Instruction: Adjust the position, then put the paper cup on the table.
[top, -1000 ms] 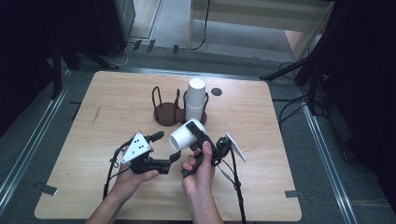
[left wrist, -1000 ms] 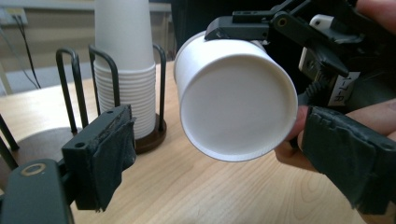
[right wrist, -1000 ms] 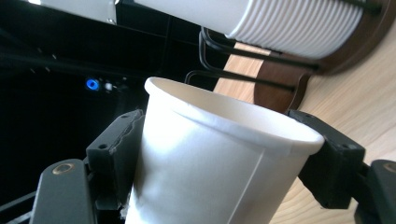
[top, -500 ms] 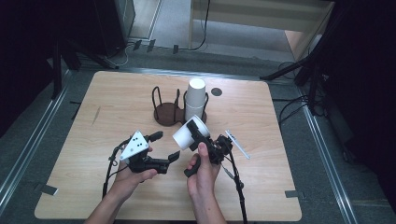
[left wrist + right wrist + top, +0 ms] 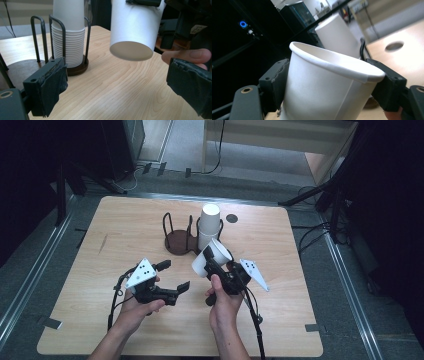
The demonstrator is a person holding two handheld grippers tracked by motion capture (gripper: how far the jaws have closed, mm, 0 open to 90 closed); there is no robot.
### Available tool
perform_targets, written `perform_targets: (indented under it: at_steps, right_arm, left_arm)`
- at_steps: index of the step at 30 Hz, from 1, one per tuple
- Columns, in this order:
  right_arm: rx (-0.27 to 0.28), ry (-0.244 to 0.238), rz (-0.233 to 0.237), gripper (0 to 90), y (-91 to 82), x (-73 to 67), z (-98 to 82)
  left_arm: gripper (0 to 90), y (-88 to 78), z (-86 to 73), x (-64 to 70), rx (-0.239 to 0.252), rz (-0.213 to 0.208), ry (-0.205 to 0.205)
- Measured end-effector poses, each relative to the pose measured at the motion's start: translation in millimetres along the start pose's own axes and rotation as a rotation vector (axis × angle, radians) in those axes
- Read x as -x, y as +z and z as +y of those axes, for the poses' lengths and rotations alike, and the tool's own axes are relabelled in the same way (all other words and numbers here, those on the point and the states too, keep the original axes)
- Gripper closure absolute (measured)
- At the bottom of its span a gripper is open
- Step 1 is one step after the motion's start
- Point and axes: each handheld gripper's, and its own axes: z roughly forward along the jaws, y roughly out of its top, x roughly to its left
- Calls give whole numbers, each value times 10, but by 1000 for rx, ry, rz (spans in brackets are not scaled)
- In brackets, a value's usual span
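While clamped between the right gripper's [image 5: 212, 261] 2 padded jaws, tilted above the table [image 5: 300, 320], needs only light pressure on the thin, smooth, tapered paper cup [image 5: 211, 257]. Just been opening wide on the left gripper [image 5: 172, 276], nothing between, cup bottom ahead. Beyond: ribbed cup stack [image 5: 68, 37] in dark wire holder [image 5: 41, 37].

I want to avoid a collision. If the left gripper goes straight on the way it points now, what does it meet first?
Probably the white paper cup held by the right gripper; its base hangs just ahead between the open jaws of the left gripper. Depth is unclear; passing under it, the way leads toward the cup stack.
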Motion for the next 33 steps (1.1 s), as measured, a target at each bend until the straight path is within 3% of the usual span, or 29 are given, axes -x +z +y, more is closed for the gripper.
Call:
perform_targets:
  at_steps: [10,14,23,33]
  right_arm:
    - [94,-307,-74,229,-18,77,156]
    - [119,-385,-91,228,-25,116,263]
    - [142,-447,-119,228,-4,262,478]
    - [136,-503,-156,229,100,493,645]
  left_arm:
    - [31,-99,22,-114,16,18,-30]
    - [23,-150,16,-169,10,34,-38]
    - [17,-365,-7,-311,13,95,-70]
    - [0,-754,-236,-631,-13,237,-132]
